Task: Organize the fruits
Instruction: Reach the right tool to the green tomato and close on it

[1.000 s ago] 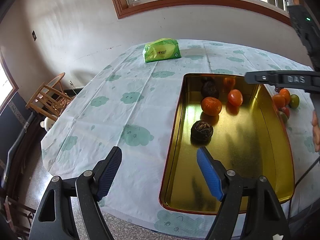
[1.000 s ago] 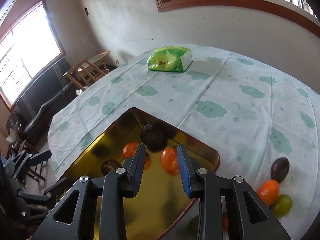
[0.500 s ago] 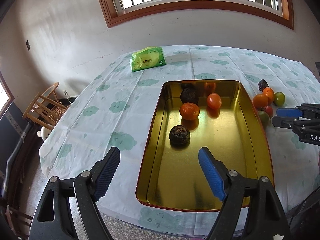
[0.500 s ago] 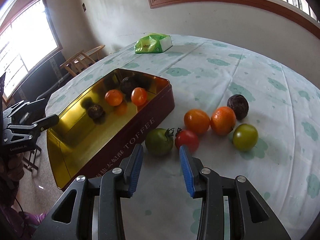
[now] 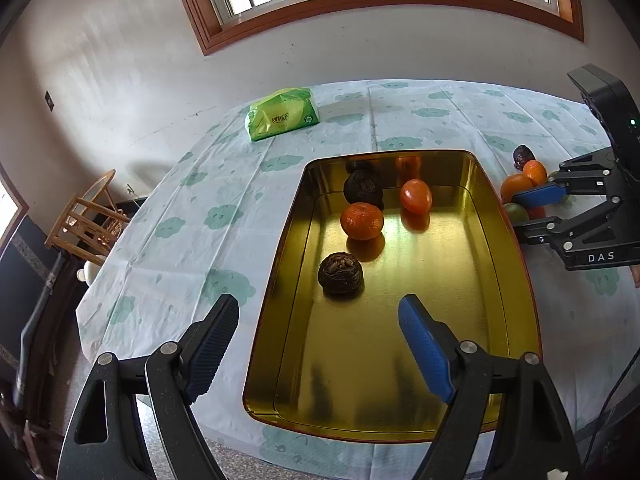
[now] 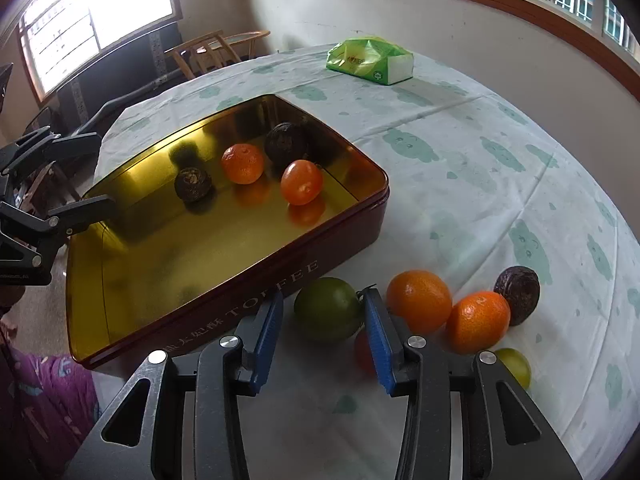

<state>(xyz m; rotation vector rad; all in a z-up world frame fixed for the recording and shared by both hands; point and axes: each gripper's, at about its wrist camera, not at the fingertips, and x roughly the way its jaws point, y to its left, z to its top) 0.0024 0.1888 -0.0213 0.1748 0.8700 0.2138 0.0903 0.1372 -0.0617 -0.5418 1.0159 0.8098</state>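
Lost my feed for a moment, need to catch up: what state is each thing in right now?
Tin: open, lidless, four fruits inside.
Green tomato: on the cloth outside the tin, between the right gripper's fingers, not pinched.
Right gripper: jaws opening, around the green tomato.
Left gripper: open, empty, over the tin's near end.
Tissue pack: sealed, lying flat.

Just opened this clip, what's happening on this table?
A person with a gripper in each hand is sorting fruit into a gold-lined tin. Four pieces already lie inside it: two dark fruits and two orange ones. Six more sit on the tablecloth beside it. The right gripper is low over that group, its jaws opening around the green fruit, not yet gripping. The left gripper hangs open and empty over the tin's near end.
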